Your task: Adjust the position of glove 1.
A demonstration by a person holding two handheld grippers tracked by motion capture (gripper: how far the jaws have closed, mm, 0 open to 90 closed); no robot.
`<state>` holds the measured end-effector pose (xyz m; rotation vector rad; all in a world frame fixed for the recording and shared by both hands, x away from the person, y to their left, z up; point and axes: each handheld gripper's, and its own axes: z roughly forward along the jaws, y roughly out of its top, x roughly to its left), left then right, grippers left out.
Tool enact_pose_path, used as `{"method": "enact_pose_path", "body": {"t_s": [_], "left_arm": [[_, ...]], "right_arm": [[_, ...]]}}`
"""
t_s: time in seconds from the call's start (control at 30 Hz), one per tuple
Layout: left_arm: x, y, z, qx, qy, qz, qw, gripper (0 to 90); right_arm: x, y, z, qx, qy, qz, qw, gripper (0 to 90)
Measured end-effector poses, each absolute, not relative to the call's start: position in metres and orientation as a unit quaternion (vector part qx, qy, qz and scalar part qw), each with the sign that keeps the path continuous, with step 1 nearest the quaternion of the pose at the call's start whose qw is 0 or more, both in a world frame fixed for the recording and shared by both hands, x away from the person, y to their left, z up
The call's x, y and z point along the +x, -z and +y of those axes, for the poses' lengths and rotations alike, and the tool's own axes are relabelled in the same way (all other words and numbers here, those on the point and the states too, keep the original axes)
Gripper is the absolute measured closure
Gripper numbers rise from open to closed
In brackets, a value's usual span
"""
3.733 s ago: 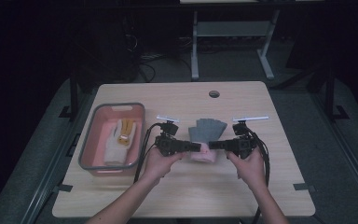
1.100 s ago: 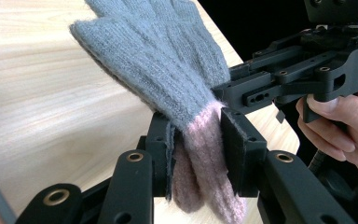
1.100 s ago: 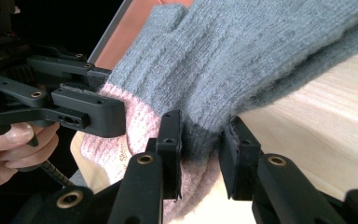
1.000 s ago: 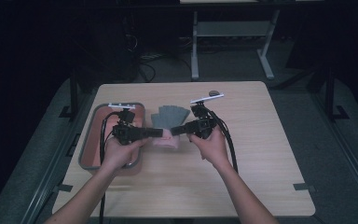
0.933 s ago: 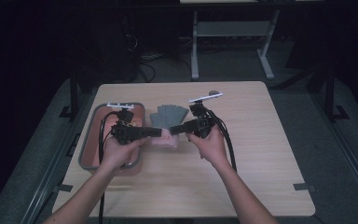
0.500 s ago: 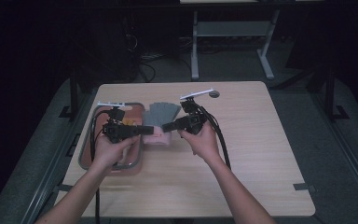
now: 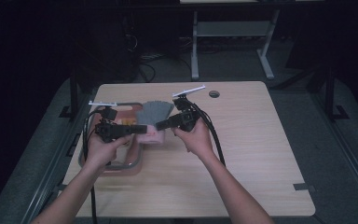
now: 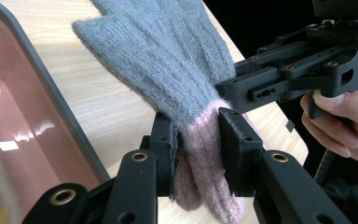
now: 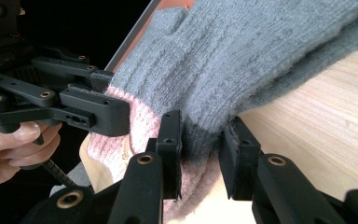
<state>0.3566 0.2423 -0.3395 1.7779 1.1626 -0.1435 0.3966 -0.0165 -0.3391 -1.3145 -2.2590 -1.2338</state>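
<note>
I hold a grey knitted glove [image 7: 154,112] with a pink cuff [image 7: 150,136] between my two tools, at the left part of the counter [image 7: 242,154]. My left hand-held gripper [image 7: 142,129] has just been closing and now pinches one side of the pink cuff; in the left gripper view the wool is squeezed between both pads [image 8: 231,149]. My right hand-held gripper [image 7: 161,124] clamps the other side of the cuff, right where grey meets pink, and in the right gripper view the knit bunches between its jaws. The two tools point toward each other, their tips close together over the cuff. The glove's fingers spread out away from me and seem to rest on the wood, though from above I can't quite tell if they are touching it. Just left of the glove sits a pink tray [image 7: 98,164] with a grey rim, under my left hand [image 7: 100,151]. My right hand [image 7: 193,137] is over bare wood.
</note>
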Motion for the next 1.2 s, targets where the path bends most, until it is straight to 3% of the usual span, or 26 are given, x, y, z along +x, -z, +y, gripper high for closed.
{"method": "enact_pose_path", "body": {"t_s": [1.2], "left_arm": [[0.353,0.334,0.29,0.716,0.043,0.503,0.483,71.0]], "right_arm": [[0.413,0.332,0.029,-0.418,0.427,-0.788,0.149,71.1]]}}
